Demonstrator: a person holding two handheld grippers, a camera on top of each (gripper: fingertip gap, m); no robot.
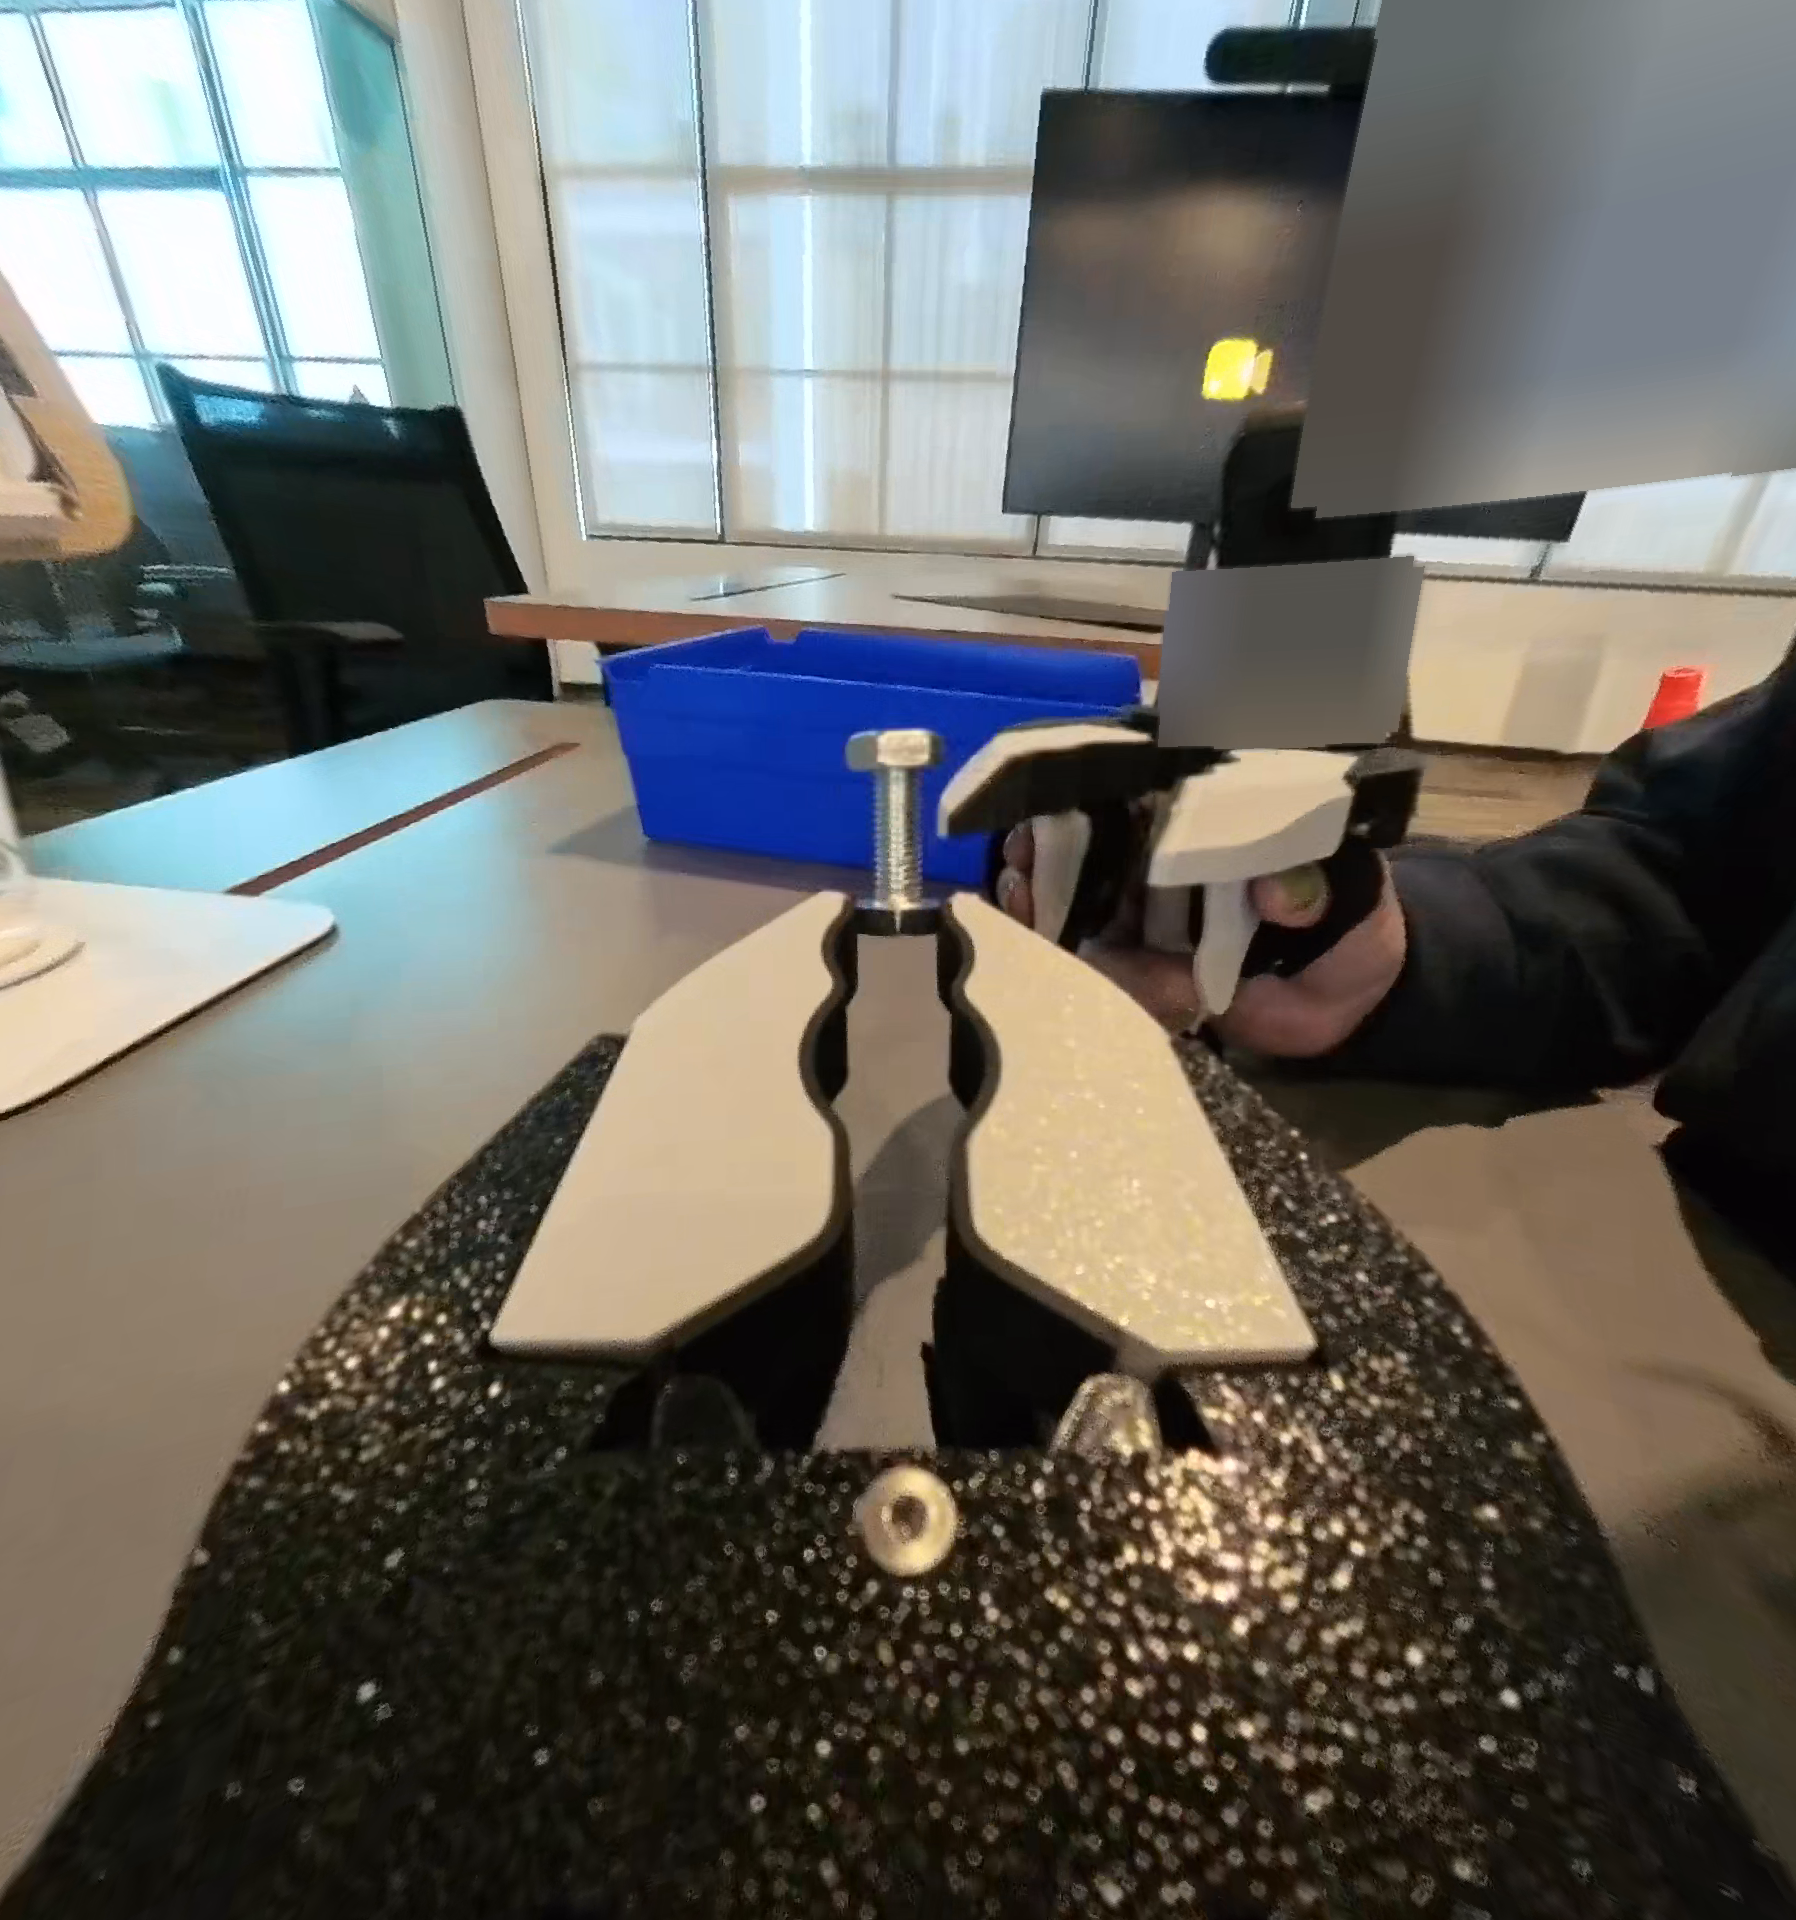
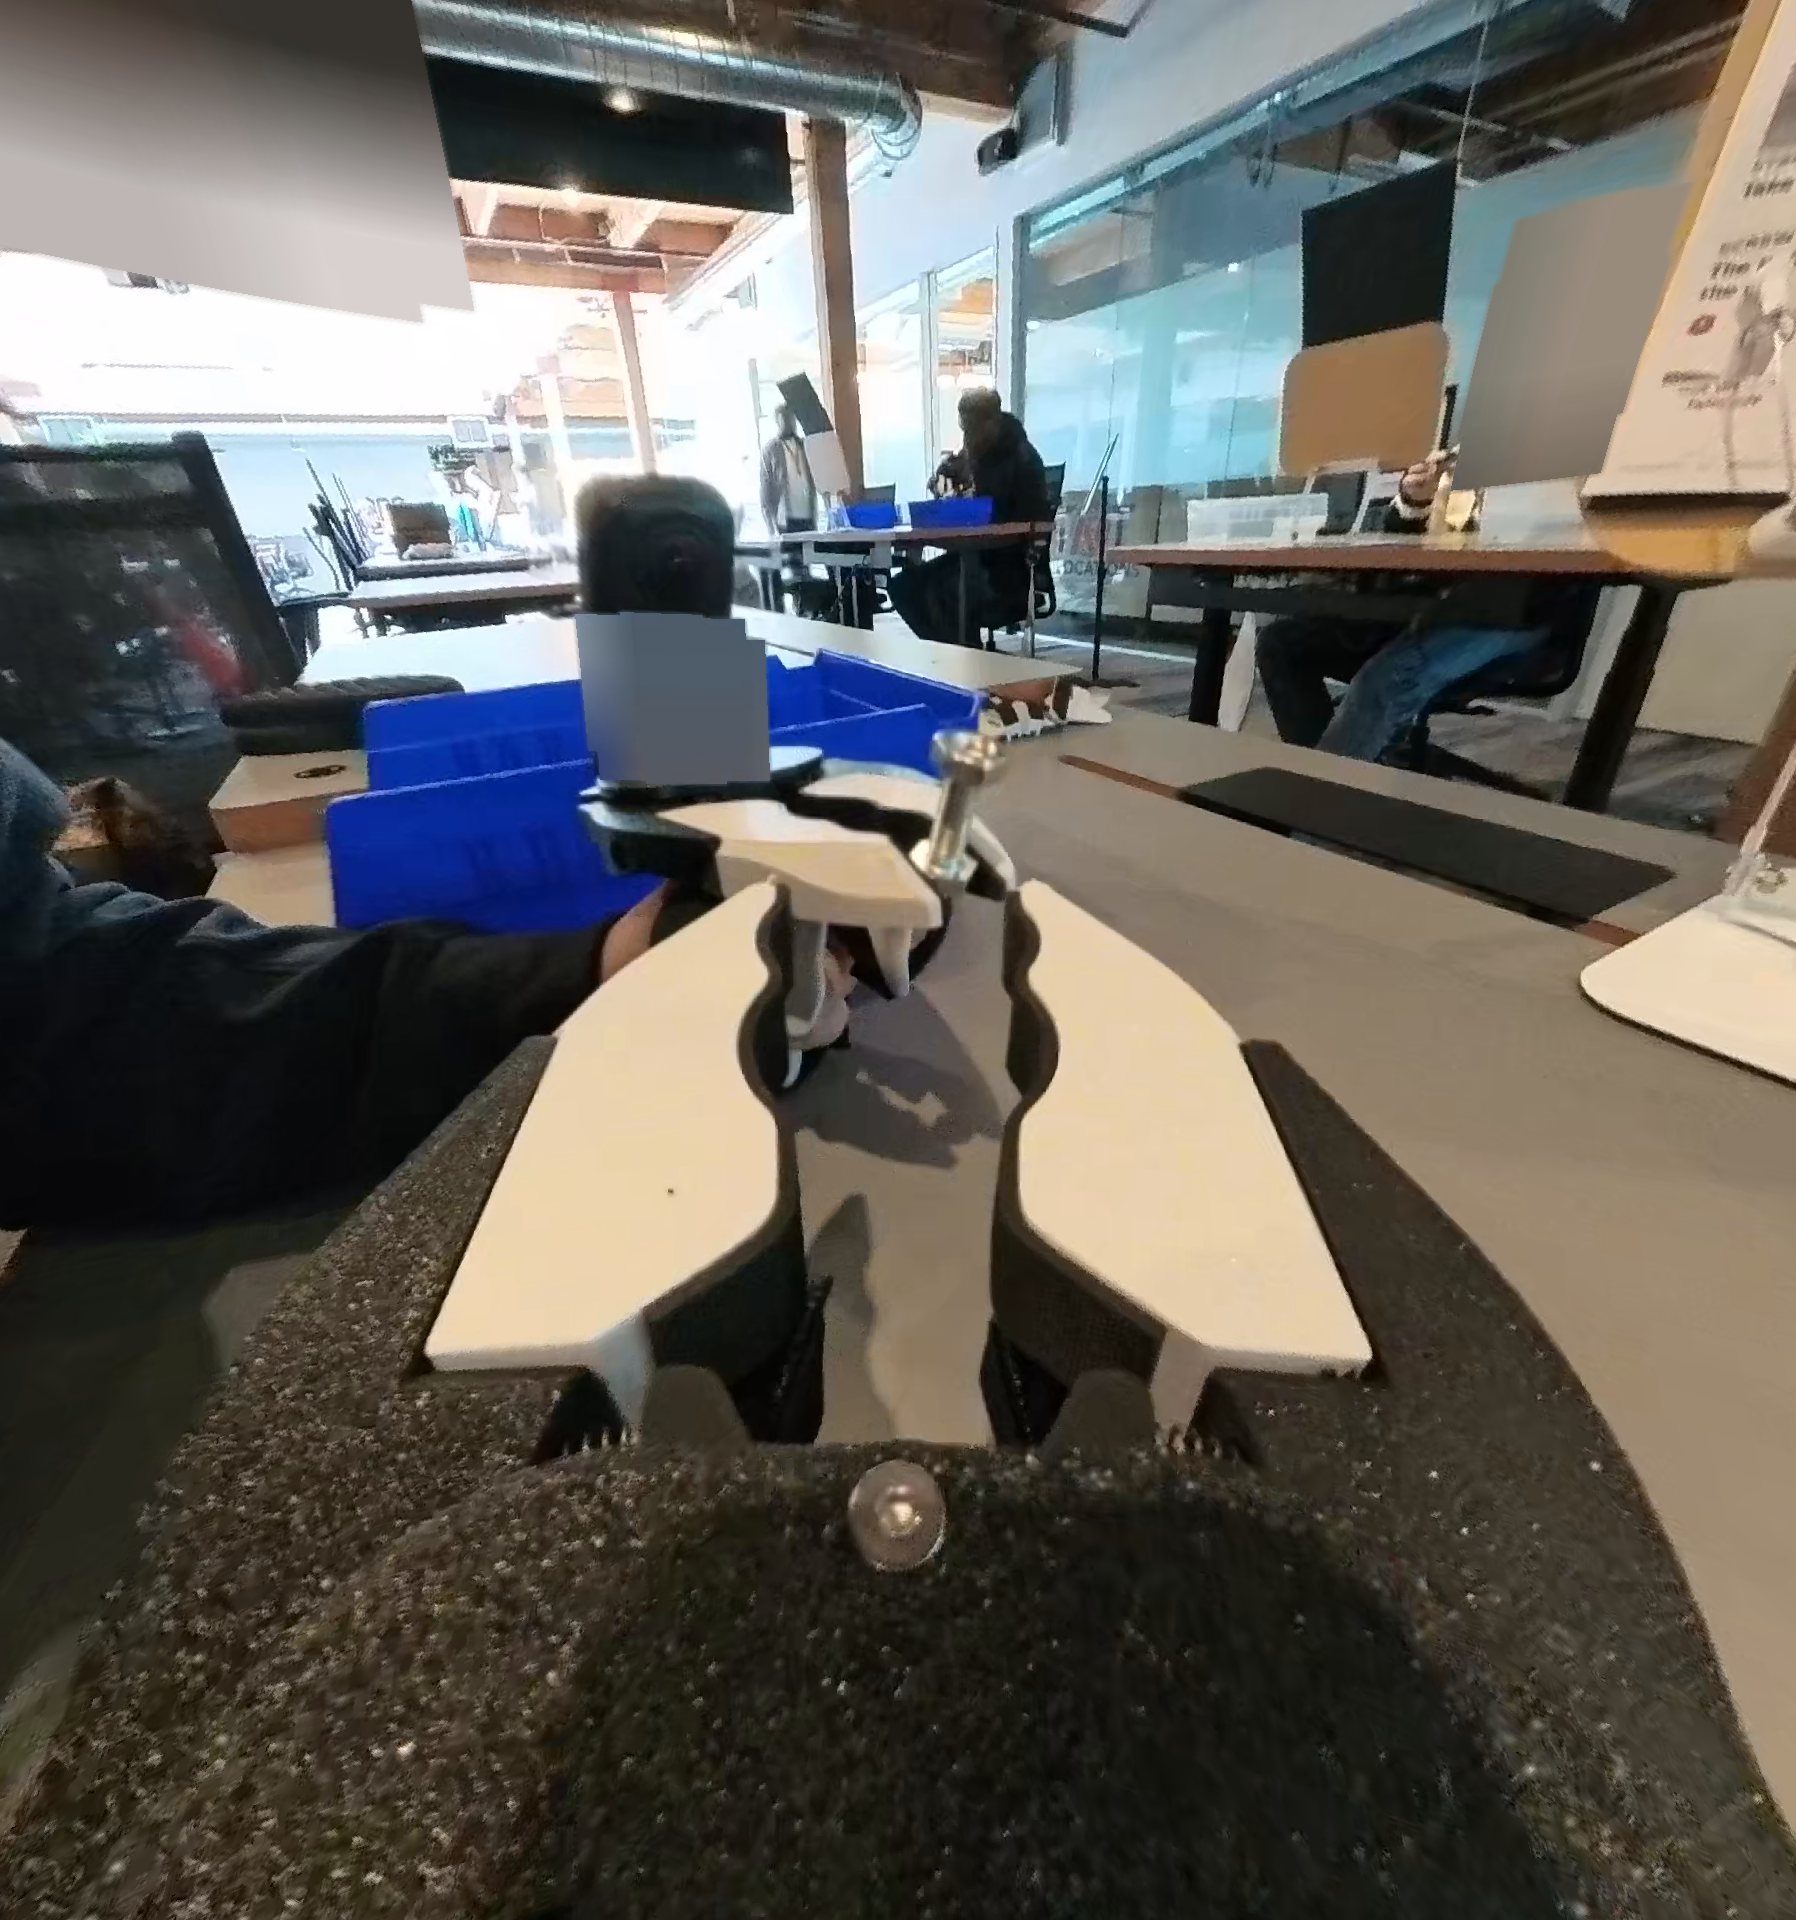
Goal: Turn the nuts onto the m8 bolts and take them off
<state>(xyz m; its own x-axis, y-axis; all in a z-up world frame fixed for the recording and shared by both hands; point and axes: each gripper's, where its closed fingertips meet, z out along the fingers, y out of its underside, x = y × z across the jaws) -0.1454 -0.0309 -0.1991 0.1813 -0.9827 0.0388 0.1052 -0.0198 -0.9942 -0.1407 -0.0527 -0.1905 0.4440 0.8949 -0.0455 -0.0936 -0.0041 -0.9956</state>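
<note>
At the grey desk (image 1: pixel 374 997), the left gripper (image 1: pixel 896 920) has its fingers (image 1: pixel 769 997) nearly closed on a nut (image 1: pixel 896 921) at their tips, and the silver bolt (image 1: pixel 894 821) threaded into that nut stands upright, head at the top. The right gripper (image 2: pixel 894 904) sits just beside the bolt with its fingers (image 2: pixel 1112 997) spread well apart and gripping nothing, the bolt beyond their tips. A blue bin (image 1: pixel 821 727) stands on the desk behind the bolt, and a white stand base (image 1: pixel 94 997) lies off to one side.
</note>
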